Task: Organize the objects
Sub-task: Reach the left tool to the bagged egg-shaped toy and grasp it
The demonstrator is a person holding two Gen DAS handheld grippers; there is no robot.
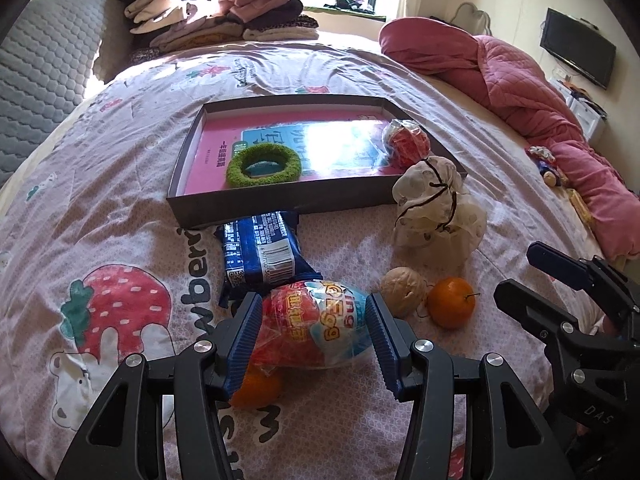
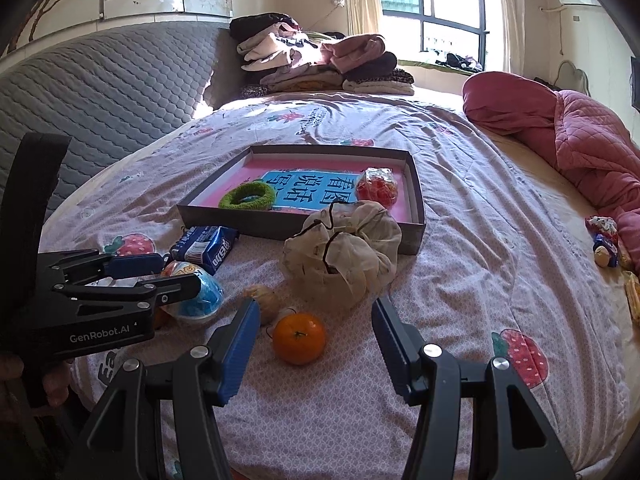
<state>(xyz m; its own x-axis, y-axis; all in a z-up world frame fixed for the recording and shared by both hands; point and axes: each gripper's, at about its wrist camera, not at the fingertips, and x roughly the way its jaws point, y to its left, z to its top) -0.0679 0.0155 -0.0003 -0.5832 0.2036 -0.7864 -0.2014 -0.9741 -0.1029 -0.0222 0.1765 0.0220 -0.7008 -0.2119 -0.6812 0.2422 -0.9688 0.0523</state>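
My left gripper (image 1: 313,298) hangs open low over the bed, with a red-and-blue wrapped toy egg (image 1: 312,320) lying between its fingertips; I see no pad pressing on it. An orange (image 1: 256,390) peeks out under its left finger. My right gripper (image 2: 315,303) is open, and a second orange (image 2: 298,338) lies on the sheet between its fingers, clear of both. A walnut (image 2: 266,300), a white cloth pouch (image 2: 344,256) and a blue snack packet (image 2: 204,248) lie nearby. Behind them a grey box (image 2: 248,222) holds a green ring (image 2: 250,196) and a red bundle (image 2: 378,188).
A pink quilt (image 2: 580,140) is heaped along the bed's right side, with small wrapped items (image 2: 604,240) beside it. Folded clothes (image 2: 320,64) are stacked at the far end. A grey padded headboard (image 2: 100,92) rises on the left.
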